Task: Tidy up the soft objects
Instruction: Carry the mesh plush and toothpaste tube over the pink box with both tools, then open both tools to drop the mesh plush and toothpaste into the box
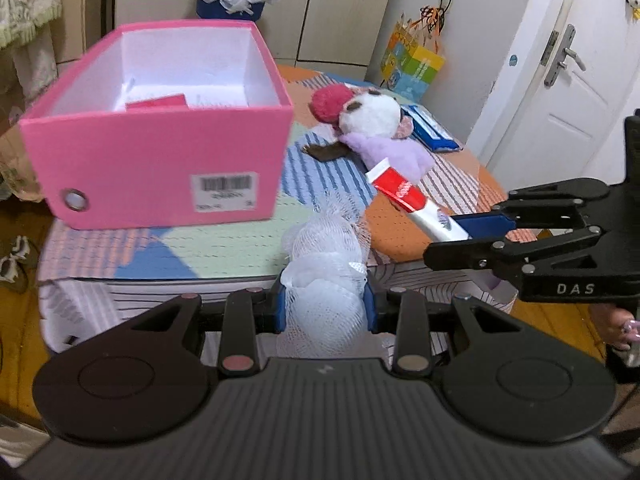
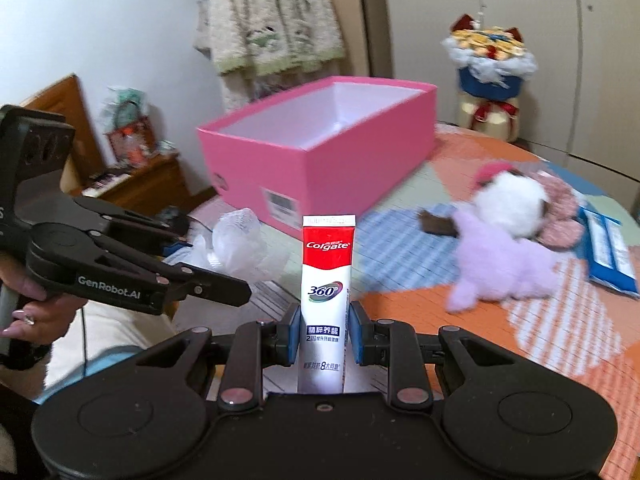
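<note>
From the left wrist, the left claw [image 1: 325, 304] is clamped narrow on a white mesh bath pouf [image 1: 326, 264], a crumpled netted bundle that bulges forward past the blue pads [image 1: 280, 306]. The pink box [image 1: 160, 160] stands ahead and to the left of this claw on the patchwork-covered counter [image 1: 180, 244], its open top facing up, a pink card lying on its white floor. The right claw [image 1: 476, 236] comes in from the right, farther from the box, gripping a toothpaste tube [image 1: 412, 204] whose long axis slants toward the box. A plush toy [image 1: 376, 128] lies to the right of the box.

From the right wrist, the right claw [image 2: 324, 330] holds the toothpaste tube [image 2: 327, 280] by its lower half, red crimped end forward, long axis pointing straight at the pink box [image 2: 320, 148] beyond it. The left claw [image 2: 224, 284], with the pouf [image 2: 236, 244], sits left and nearer the box's labelled end. I judge both loads are headed into the box, the left likely first.
</note>
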{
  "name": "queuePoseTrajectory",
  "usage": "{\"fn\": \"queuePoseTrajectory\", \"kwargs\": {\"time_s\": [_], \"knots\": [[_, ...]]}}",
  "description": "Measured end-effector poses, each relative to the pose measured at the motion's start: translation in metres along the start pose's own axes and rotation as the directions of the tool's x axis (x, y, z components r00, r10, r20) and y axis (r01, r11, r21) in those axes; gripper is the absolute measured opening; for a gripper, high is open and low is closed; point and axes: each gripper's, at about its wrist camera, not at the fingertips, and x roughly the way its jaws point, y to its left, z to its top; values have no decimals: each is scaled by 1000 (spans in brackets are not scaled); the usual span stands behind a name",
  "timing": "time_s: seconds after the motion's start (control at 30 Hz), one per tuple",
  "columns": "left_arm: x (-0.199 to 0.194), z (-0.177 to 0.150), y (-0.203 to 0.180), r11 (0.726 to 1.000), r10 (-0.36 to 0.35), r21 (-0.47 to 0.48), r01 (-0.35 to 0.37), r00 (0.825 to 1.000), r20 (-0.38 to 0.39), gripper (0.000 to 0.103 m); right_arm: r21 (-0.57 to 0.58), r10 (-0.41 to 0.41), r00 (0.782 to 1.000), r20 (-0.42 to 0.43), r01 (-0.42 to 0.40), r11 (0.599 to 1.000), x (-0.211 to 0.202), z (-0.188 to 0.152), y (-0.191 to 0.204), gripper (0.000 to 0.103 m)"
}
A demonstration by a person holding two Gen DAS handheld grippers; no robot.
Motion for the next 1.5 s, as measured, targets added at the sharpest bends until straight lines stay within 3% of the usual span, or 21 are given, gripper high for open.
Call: {"fn": "queuePoseTrajectory", "kwargs": {"time_s": [0.2,0.4,0.6,0.77,0.97,1.07,1.2,1.33,1.5], "knots": [[-38,23,12,999,40,13,-42,993,109,33,-4,88,995,47,-88,996,0,33,19,28],[-49,61,37,996,85,-22,-82,980,182,34,28,143,985,98,-146,989,11,79,18,28],[-30,110,68,991,129,-54,-121,975,182,34,75,141,983,114,-150,986,41,131,1,28],[5,150,98,983,164,-107,-147,970,178,34,122,131,990,51,-136,983,87,172,-20,28],[79,189,147,966,171,-210,-154,983,69,34,68,48,997,-66,-43,997,150,206,-35,28],[109,196,158,963,191,-195,-188,982,-4,33,-31,-25,994,-102,22,999,177,216,-40,28],[132,210,169,951,243,-170,-257,965,-99,33,-60,4,986,-166,-14,998,206,226,-54,29],[148,219,178,944,234,-197,-266,957,-172,34,-107,12,979,-202,-34,994,228,233,-59,29],[163,222,173,940,261,-172,-293,947,-187,36,-205,-88,969,-232,40,978,249,234,-50,29]]}}
